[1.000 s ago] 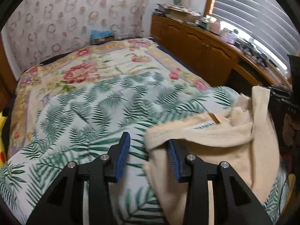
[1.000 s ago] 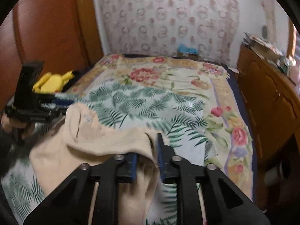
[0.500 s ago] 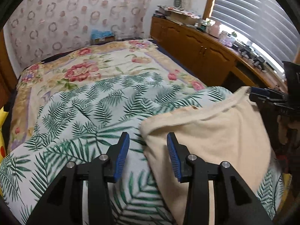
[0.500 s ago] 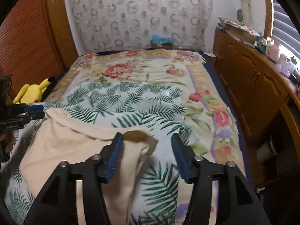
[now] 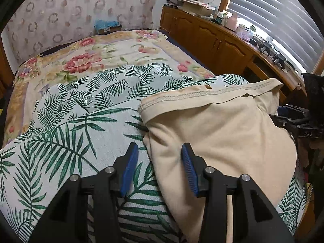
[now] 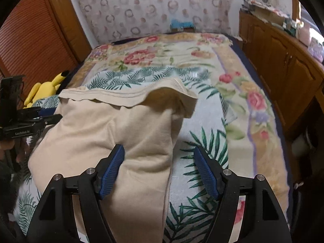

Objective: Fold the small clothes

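The beige garment [image 5: 220, 133] was laid on the palm-leaf blanket [image 5: 66, 141]. The left gripper [image 5: 160, 168] and right gripper [image 6: 159, 170] were spread apart, nothing grasped. The stitched hem [image 6: 113, 97] should be flattened before folding, it is judged.

Bed [image 5: 174, 46]: floral-bordered cream bedspread [image 5: 95, 54], upper centre of frame. Over it, lower left to centre, a white fern-print cover [image 5: 66, 133]. On the cover, lower right, a beige garment [image 5: 222, 133], hem edge uppermost. Yellow plush toy [image 6: 43, 90] at the bed's left edge, right wrist view.
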`<state>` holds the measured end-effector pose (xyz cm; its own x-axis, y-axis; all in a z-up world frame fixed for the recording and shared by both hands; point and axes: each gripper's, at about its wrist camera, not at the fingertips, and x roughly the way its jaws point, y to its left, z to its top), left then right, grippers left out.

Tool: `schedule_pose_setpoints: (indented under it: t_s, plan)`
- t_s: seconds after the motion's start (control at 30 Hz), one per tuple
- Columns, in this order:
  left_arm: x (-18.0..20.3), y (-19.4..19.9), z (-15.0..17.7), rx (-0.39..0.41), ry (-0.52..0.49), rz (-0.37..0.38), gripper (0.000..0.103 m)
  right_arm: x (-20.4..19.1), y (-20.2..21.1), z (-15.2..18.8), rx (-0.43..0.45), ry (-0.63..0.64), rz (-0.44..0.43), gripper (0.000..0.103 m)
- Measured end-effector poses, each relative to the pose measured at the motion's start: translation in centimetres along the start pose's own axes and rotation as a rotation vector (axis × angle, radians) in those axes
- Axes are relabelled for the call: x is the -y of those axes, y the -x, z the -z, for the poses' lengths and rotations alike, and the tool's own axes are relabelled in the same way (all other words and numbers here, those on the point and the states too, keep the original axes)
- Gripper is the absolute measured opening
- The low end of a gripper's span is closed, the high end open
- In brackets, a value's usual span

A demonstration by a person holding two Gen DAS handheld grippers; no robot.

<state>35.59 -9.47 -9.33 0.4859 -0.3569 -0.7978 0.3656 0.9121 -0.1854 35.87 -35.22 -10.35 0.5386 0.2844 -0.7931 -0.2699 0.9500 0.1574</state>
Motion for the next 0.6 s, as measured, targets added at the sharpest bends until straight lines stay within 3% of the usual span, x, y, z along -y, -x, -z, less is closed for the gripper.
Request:
schedule_pose_setpoints:
  t_s: [0.33, 0.43, 0.53, 0.6]
  plan:
    - [0.3, -0.2, 0.2, 0.022, -0.011, 0.011, 0.043, -0.7, 0.1, 0.6, -0.019, 0.006, -0.045, 0.072]
    - [0.3, -0.2, 0.1, 0.021, -0.008, 0.022, 0.035, -1.2, -0.1, 0.5, -0.025, 0.019, -0.067, 0.060]
    - [0.5, -0.3, 0.0, 0.017, -0.005, 0.030, 0.021, -1.8, -0.3, 0.5, -0.024, 0.041, -0.079, 0.054]
    - [0.6, -0.4, 0.0, 0.012, -0.007, 0.047, 0.009, -2.1, -0.6, 0.4, -0.025, 0.051, -0.105, 0.043]
